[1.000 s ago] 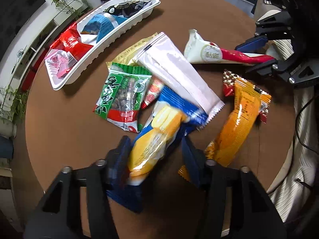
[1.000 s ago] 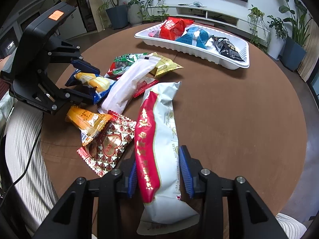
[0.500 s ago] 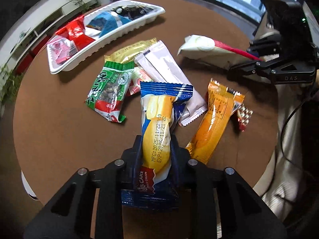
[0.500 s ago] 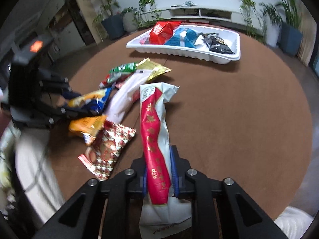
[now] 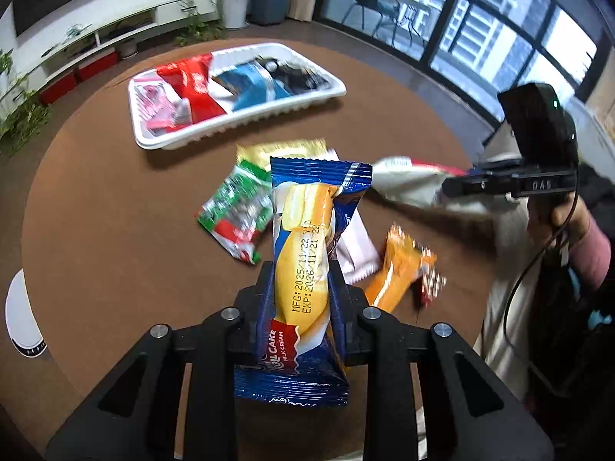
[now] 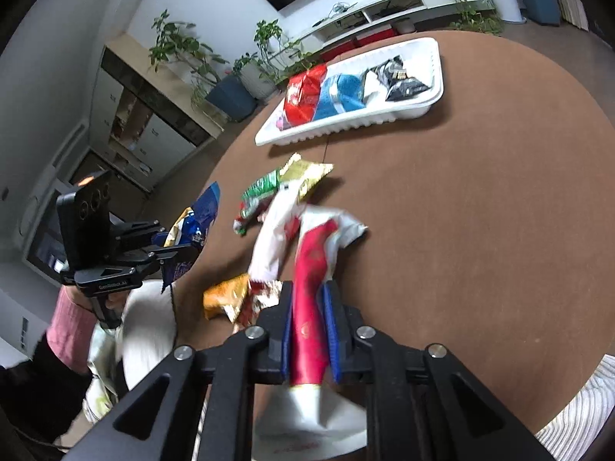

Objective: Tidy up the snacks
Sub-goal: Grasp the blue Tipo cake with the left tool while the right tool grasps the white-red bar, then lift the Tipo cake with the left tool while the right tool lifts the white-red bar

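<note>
- My left gripper (image 5: 301,288) is squeezed tight on the blue cake pack (image 5: 303,269), which is up off the round brown table (image 5: 96,238). The jaws closed on it a moment ago.
- My right gripper (image 6: 309,326) is clamped on the red and white bag (image 6: 311,299), also lifted. Those jaws just closed too.
- The table's right half in the right wrist view is bare and wide, with lots of room to move. The table edge curves close under both grippers.
- The white tray (image 5: 246,134) sits at the far side, well apart from the loose pile. It has ribbed walls. Red, blue, black and pink packs lie inside it, with little bare floor showing.
- The packs are shiny and crinkly. The green pack (image 5: 234,211) is flat, and the orange pack (image 5: 396,272) is long and puffy.
- A long white pack (image 6: 275,238) lies in the middle of the pile.
- The left view shows big windows and a chair behind the table. Only the right view shows the cupboard and the wall screen.
- Each view shows the other gripper and the hand in a pink sleeve (image 6: 71,319) holding it.
</note>
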Demonstrator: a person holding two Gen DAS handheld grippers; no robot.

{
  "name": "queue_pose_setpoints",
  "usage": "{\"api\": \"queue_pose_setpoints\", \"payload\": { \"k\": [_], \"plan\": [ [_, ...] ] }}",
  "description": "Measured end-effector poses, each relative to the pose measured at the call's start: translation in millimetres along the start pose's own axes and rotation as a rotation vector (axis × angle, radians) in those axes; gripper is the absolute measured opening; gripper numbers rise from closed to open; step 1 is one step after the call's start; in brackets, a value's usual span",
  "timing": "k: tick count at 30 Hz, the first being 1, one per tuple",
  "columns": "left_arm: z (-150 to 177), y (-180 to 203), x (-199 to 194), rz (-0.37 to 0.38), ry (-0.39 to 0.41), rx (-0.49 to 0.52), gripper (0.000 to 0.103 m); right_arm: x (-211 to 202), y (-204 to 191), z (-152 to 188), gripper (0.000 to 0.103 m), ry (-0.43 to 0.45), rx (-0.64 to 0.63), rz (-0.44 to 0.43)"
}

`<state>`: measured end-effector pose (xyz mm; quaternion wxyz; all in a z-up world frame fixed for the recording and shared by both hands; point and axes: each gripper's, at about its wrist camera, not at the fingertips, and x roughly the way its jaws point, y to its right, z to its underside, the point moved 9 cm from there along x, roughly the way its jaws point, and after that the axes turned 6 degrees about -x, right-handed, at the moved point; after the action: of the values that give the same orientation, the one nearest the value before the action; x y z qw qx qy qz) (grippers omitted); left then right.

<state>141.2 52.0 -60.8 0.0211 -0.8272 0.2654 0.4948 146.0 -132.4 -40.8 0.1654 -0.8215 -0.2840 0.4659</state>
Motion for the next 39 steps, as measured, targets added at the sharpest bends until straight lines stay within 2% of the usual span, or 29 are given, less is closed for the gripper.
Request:
{"api": "queue_pose_setpoints", "payload": {
  "k": [7,9,16,17,19,20,21,22,29,31,33,34,39],
  "plan": [
    [-24.7,-8.1,-5.3,0.026,0.042,-0.064,0.024,-2.5,6.4,-25.9,0.009,0.019,-0.005,0.008],
    [-25.7,-5.8,-4.4,0.025,0.043,-0.061,0.024,1.3,5.5,-24.3,0.009,-0.004,-0.053,0.059],
    [-20.9,-7.7,4.0,0.029,0.033,-0.075,0.024,8.7,0.2,-3.5,0.012,-0.063,-0.163,0.147],
    [-19.9,-8.3,4.3,0.029,0.032,-0.077,0.024,9.9,-3.1,-0.5,0.015,-0.069,-0.177,0.146],
    [-19.6,-9.1,4.5,0.027,0.034,-0.078,0.024,12.0,-8.0,2.2,0.031,-0.078,-0.210,0.159],
    [-19.4,-9.1,4.0,0.029,0.035,-0.079,0.024,13.3,-11.0,4.7,0.045,-0.083,-0.240,0.177],
    [-19.5,-9.5,3.3,0.030,0.038,-0.081,0.024,14.9,-13.8,6.6,0.051,-0.088,-0.261,0.185],
    [-19.7,-10.0,2.5,0.030,0.042,-0.084,0.024,16.9,-17.5,9.1,0.051,-0.096,-0.287,0.193],
    [-18.6,-11.1,2.6,0.035,0.049,-0.097,0.024,37.9,-18.7,19.7,0.052,-0.156,-0.409,0.314],
    [-17.4,-11.2,3.6,0.034,0.047,-0.100,0.024,42.7,-12.8,21.9,0.045,-0.172,-0.441,0.354],
    [-16.2,-11.7,4.5,0.034,0.045,-0.105,0.024,41.8,-9.7,21.5,0.027,-0.157,-0.459,0.378],
    [-16.2,-12.3,5.6,0.035,0.044,-0.107,0.024,41.1,-8.1,20.2,0.022,-0.153,-0.455,0.383],
    [-16.7,-14.5,8.9,0.035,0.044,-0.120,0.024,34.5,4.6,12.8,0.018,-0.130,-0.257,0.213]
  ]
}}
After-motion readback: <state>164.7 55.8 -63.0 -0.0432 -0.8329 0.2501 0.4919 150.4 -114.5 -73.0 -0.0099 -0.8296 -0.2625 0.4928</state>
